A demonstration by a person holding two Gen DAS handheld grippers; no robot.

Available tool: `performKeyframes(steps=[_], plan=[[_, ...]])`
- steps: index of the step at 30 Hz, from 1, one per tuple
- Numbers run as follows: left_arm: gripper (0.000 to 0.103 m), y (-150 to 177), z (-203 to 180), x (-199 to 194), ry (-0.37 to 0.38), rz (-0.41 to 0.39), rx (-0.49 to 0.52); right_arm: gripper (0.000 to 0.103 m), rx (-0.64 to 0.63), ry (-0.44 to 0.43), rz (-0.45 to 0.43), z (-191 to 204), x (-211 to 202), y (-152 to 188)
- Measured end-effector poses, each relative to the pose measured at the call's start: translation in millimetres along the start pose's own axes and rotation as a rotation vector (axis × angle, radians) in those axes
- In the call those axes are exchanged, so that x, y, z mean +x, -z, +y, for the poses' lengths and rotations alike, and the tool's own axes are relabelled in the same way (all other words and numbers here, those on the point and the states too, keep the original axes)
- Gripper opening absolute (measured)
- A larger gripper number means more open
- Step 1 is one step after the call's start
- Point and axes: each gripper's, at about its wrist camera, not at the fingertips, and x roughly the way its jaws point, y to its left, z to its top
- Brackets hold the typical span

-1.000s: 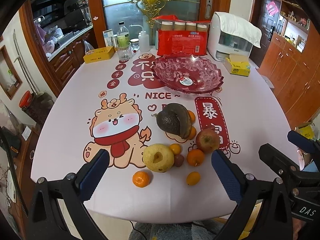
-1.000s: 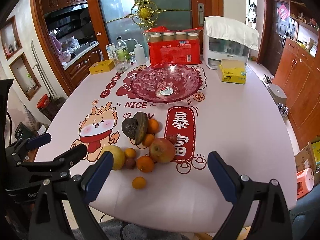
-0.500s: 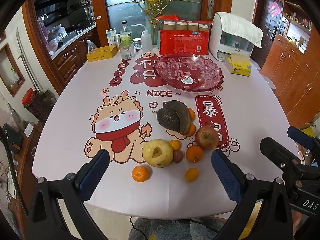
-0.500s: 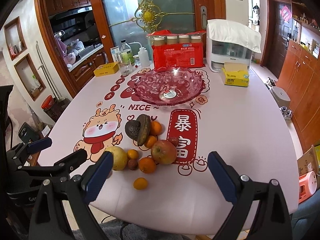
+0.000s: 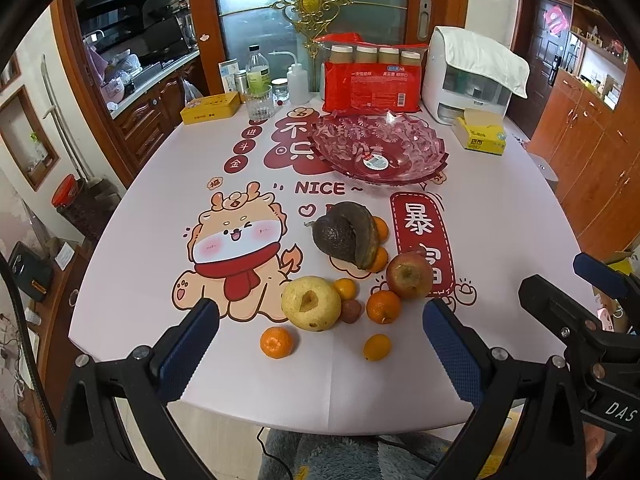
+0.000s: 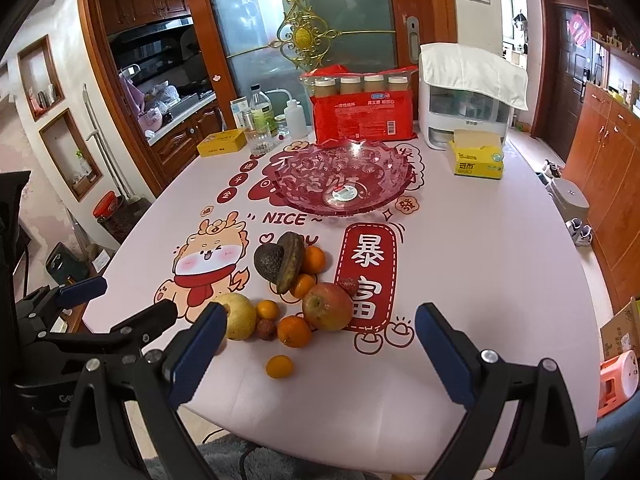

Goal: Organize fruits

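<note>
A pile of fruit lies near the table's front: a yellow pear [image 5: 310, 308] [image 6: 239, 315], a red apple [image 5: 409, 275] [image 6: 328, 306], a dark avocado [image 5: 340, 236] [image 6: 271, 261] against a brown fruit, and several small oranges, one [image 5: 276, 342] loose at the front. An empty pink glass bowl [image 5: 378, 148] [image 6: 344, 178] stands behind them. My left gripper [image 5: 320, 354] is open and empty, above the table's near edge in front of the fruit. My right gripper [image 6: 320, 354] is open and empty too, to its right.
At the back stand a red pack of cups [image 5: 372, 82], a white appliance under a cloth [image 5: 472, 76], a yellow tissue box [image 5: 480, 136], a yellow tin [image 5: 210, 108], bottles and a glass [image 5: 259, 102]. Wooden cabinets line the right.
Both grippers have drawn back and risen a little; the fruit and bowl sit slightly farther away in both views. Nothing on the table moved.
</note>
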Motion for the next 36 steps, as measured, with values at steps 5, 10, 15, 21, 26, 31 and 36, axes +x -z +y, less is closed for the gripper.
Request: performKeyframes(steps=[5, 10, 15, 21, 26, 31, 36], plan=[[0.101, -0.5, -4.1, -2.0, -0.006, 0.007, 0.003, 0.096, -0.007, -0.005, -0.003, -1.7, -0.7, -1.5], [0.101, -4.2, -7.0, -1.4, -0.024, 0.017, 0.021, 0.096, -0.004, -0.007, 0.001, -1.4, 1.3, -1.3], [0.101, -9.3, -3.3, 6.3, -0.002, 0.044, 0.028, 0.096, -0.002, -0.001, 0.022, -0.1, 9.3, -3.6], [0.101, -12.0, -2.1, 22.1, 0.005, 0.070, 0.052, 0.096, 0.006, 0.013, 0.052, 1.2, 24.4, -6.2], [0.101, -17.6, 2.2, 36.5, 0.023, 0.096, 0.070, 0.096, 0.020, 0.028, 0.075, 1.8, 38.6, -11.1], [0.101, -21.8, 15.6, 54.7, 0.057, 0.132, 0.071, 0.096, 0.016, 0.054, 0.092, 6.1, 54.6, -18.7], [0.101, -20.1, 33.5, 75.5, 0.089, 0.167, 0.062, 0.096, 0.021, 0.061, 0.131, 4.9, 74.8, -22.6]])
